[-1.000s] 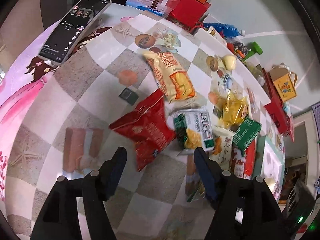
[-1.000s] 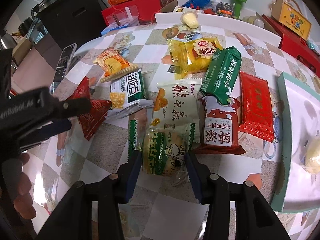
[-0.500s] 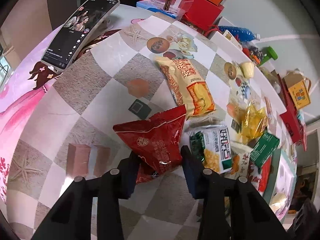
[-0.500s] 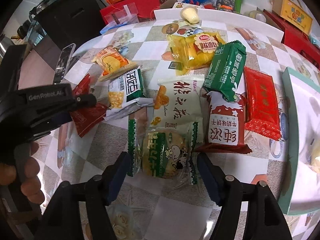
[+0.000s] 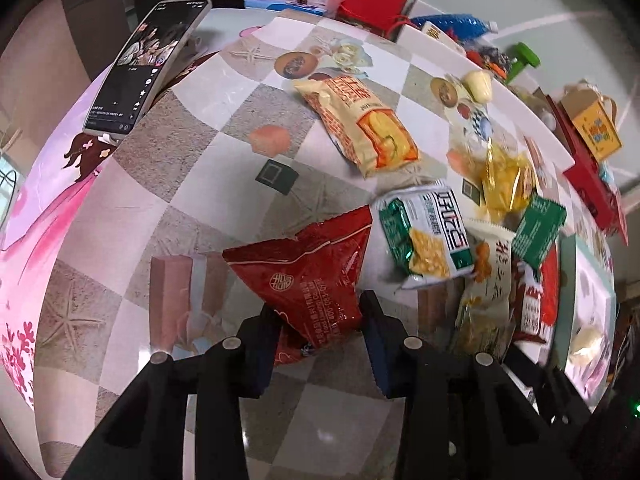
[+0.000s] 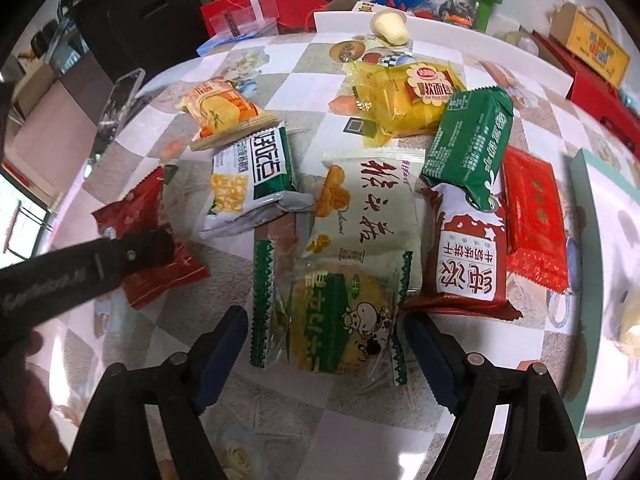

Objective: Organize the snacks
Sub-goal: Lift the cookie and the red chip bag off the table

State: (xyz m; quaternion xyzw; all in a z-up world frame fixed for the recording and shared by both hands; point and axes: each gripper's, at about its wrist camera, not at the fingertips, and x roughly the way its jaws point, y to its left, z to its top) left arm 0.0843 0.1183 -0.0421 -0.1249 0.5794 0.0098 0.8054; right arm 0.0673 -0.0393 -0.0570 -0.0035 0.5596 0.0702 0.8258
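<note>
**Observer:** What just changed on your side?

**Me:** My left gripper (image 5: pixel 320 326) has clamped onto the crinkly red foil snack pouch (image 5: pixel 308 268). A second ago its jaws stood wide with the pouch lying out ahead of them; now both pads pinch the pouch's near corner. It looks tented up off the checkered glossy tabletop (image 5: pixel 168 152), so I judge the grip is good.

**Observer:** And the right?

**Me:** The right gripper (image 6: pixel 326 338) is doing the opposite: its jaws are opening. The clear round-biscuit packet with green zigzag edges (image 6: pixel 332 316) lies between the fingers, but the pads (image 6: pixel 224 344) no longer touch it. Earlier they were snug against its sides. So that packet is let go, flat on the table at my six o'clock.

**Observer:** Where's the red pouch relative to the rest?

**Me:** In the right view it's at nine o'clock, apart from the main cluster; the white-and-green corn snack bag (image 6: pixel 252 176) is its nearest neighbour, toward eleven.

**Observer:** Meaning for the sorting?

**Me:** I'd say one packet is placed and the red pouch is the next to move.
</note>
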